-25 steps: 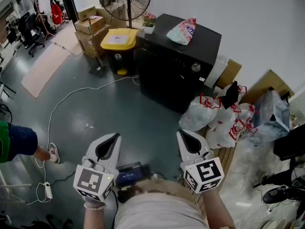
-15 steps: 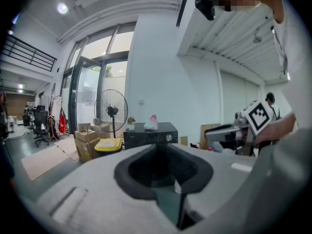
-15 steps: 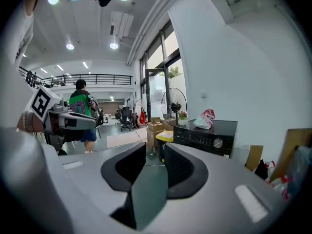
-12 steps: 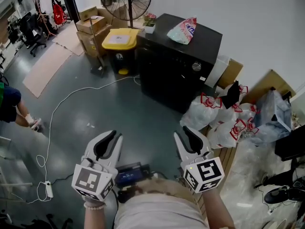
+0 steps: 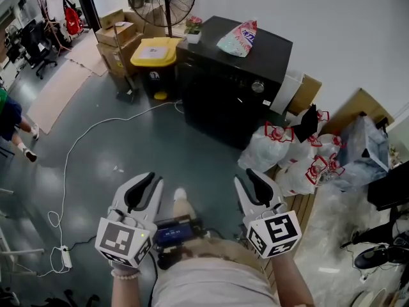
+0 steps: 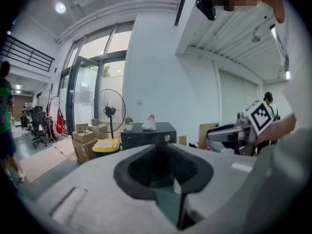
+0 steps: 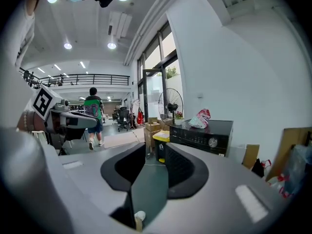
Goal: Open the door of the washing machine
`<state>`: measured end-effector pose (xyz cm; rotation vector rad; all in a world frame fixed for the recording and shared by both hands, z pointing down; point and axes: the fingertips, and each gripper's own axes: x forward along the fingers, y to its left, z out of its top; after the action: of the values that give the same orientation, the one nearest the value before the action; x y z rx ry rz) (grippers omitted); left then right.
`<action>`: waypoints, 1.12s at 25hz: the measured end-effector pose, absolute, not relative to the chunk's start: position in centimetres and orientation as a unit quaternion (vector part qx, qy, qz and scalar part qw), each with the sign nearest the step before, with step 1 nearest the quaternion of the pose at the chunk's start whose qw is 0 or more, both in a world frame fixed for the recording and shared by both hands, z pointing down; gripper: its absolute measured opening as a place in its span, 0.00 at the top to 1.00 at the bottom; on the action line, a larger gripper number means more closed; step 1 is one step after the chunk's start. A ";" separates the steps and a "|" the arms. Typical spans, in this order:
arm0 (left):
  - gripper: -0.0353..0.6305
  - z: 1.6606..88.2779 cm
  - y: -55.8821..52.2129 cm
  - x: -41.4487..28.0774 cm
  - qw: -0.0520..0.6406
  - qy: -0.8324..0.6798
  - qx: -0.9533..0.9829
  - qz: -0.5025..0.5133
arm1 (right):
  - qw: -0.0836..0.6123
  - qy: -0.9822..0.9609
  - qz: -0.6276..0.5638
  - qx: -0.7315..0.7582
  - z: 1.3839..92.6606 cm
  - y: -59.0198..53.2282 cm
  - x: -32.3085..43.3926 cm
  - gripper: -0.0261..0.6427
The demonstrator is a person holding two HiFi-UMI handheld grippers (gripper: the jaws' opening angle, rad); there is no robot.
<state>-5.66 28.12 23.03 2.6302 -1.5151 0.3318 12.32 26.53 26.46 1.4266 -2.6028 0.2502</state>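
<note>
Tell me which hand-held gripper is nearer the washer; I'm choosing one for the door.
Right. The right hand-held gripper hangs short of the washer; the left hand-held gripper is farther, off leftward.

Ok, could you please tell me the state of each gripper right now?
Left gripper: open, jaws just opened, holding nothing.
Right gripper: open, jaws just opened, holding nothing.

Passer-by (image 5: 10, 121) half beyond left edge
</note>
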 end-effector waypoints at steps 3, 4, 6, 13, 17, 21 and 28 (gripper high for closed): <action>0.85 23.1 27.4 -5.3 0.044 -0.487 0.865 0.109 | 0.084 -0.868 0.084 0.482 26.6 26.1 12.5 0.80; 0.85 23.2 27.1 -5.3 0.046 -0.485 0.867 0.109 | 0.084 -0.867 0.084 0.483 26.5 25.9 12.6 0.80; 0.85 23.1 26.4 -5.1 0.045 -0.481 0.869 0.108 | 0.086 -0.864 0.085 0.488 26.4 25.3 12.7 0.80; 0.85 23.3 23.8 -5.6 0.044 -0.470 0.875 0.108 | 0.093 -0.860 0.090 0.494 27.0 23.3 12.0 0.80; 0.85 23.4 21.7 -6.7 0.044 -0.470 0.875 0.106 | 0.095 -0.858 0.091 0.496 27.2 21.5 11.0 0.80; 0.85 23.7 19.2 -8.0 0.048 -0.468 0.876 0.103 | 0.098 -0.857 0.092 0.497 27.5 19.3 9.8 0.80; 0.84 24.0 14.1 -9.9 0.054 -0.457 0.881 0.108 | 0.105 -0.853 0.097 0.502 27.5 14.4 8.1 0.80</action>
<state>-9.87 14.12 24.01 2.6769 -1.3883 0.3290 8.14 14.43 27.52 1.4800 -2.5146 0.2848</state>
